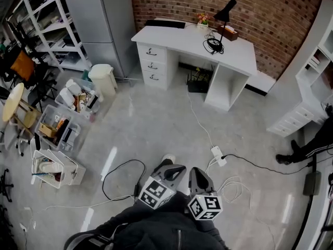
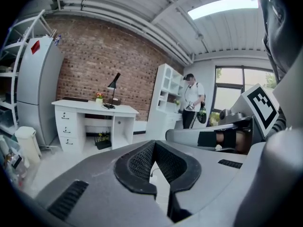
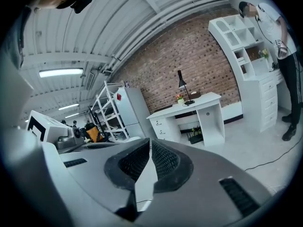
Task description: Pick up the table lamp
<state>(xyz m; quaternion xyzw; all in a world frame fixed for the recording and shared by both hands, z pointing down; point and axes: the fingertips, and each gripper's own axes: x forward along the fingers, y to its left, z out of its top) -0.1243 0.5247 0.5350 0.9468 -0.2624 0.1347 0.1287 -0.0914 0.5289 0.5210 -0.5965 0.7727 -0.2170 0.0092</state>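
Note:
A black table lamp [image 1: 225,15] stands at the back of a white desk [image 1: 182,37] against the brick wall, far across the floor from me. The lamp [image 2: 113,86] shows small in the left gripper view, and the lamp [image 3: 182,85] shows again on the desk in the right gripper view. My left gripper [image 1: 167,166] and right gripper [image 1: 197,173] are side by side near my body at the bottom of the head view. Both are shut with nothing between the jaws. The left gripper [image 2: 154,148] and right gripper [image 3: 149,145] each point toward the desk.
A black coiled cable [image 1: 214,45] and a small flower pot [image 1: 202,19] sit on the desk. A power strip [image 1: 218,155] and loose cords lie on the floor ahead. Bins [image 1: 57,129] and a white trash can [image 1: 102,79] stand left. A person [image 2: 191,100] stands by white shelving at right.

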